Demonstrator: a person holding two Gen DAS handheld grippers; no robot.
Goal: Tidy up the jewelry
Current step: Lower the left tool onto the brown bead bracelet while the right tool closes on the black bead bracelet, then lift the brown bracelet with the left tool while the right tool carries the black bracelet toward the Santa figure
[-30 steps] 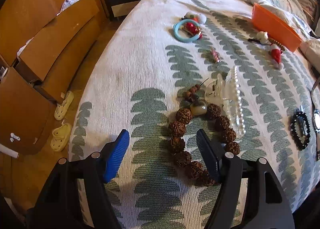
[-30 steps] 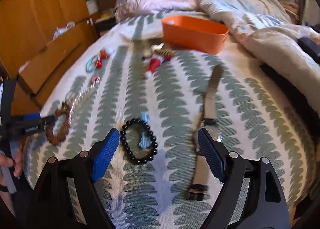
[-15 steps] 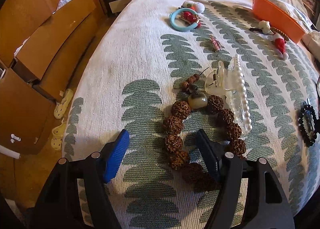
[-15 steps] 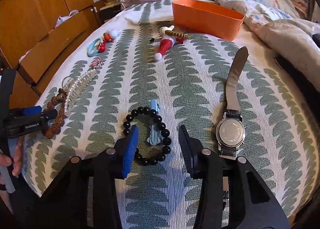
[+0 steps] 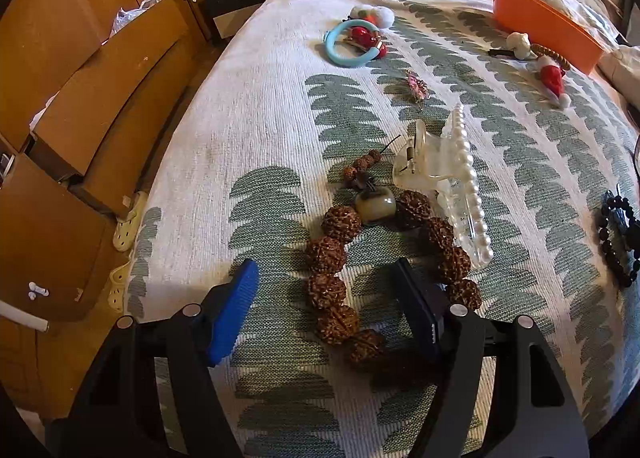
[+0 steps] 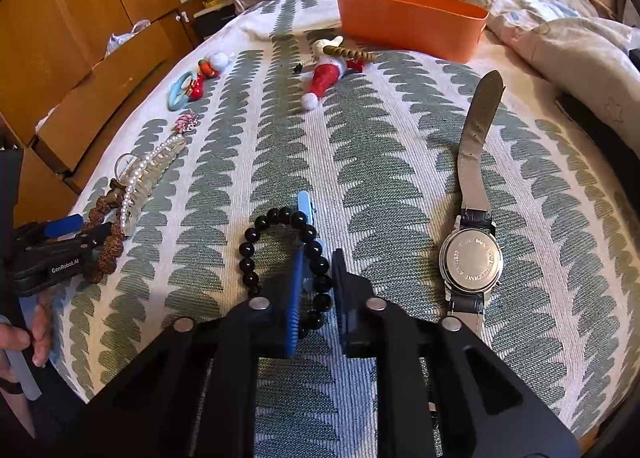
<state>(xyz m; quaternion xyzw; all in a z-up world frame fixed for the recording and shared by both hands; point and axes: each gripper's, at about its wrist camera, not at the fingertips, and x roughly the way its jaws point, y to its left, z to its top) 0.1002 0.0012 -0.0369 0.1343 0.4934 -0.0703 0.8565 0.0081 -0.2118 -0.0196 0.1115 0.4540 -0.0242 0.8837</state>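
Note:
My right gripper (image 6: 316,278) is shut on the near right side of a black bead bracelet (image 6: 248,250), which lies on the bedspread around a light blue hair clip (image 6: 306,206). My left gripper (image 5: 325,270) is open and low over a brown bracelet of knobbly seed beads (image 5: 326,254). Its left strand lies between the jaws, and the right finger stands inside the loop. A clear claw clip with pearls (image 5: 460,178) leans against that bracelet. The orange bin (image 6: 408,22) stands at the far side of the bed.
A wristwatch (image 6: 472,258) lies face down to the right of my right gripper. Further off are a Santa hat clip (image 6: 326,78), a blue ring with red pieces (image 5: 348,44) and a pink brooch (image 5: 416,86). Wooden drawers (image 5: 100,78) line the left, a duvet (image 6: 580,54) the right.
The right gripper's jaws went from wide open to shut on the black bracelet as it sank a little. The left gripper stayed open and edged closer over the brown bracelet.

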